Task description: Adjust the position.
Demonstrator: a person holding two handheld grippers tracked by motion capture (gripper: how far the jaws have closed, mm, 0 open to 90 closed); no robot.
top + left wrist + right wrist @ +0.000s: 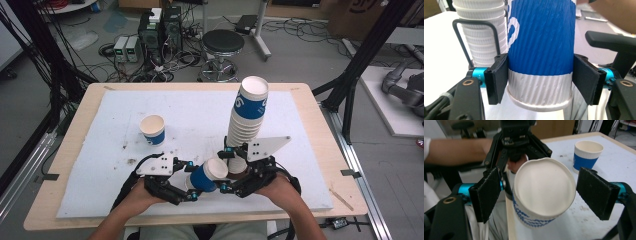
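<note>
A blue-and-white ribbed paper cup (206,176) lies on its side above the table's near edge, between my two grippers. My left gripper (191,181) is shut on it near its base; in the left gripper view both black pads press the cup (541,50) where blue meets white. My right gripper (225,169) stands open around the rim end. In the right gripper view the cup's open mouth (544,192) faces the camera, and the pads (596,192) stand apart from it on both sides.
A tall leaning stack of the same cups (247,115) rises just behind my right gripper, held by a wire loop (474,23). A single upright cup (153,129) stands at the mid-left of the white mat (200,115). A stool and cables lie beyond the table.
</note>
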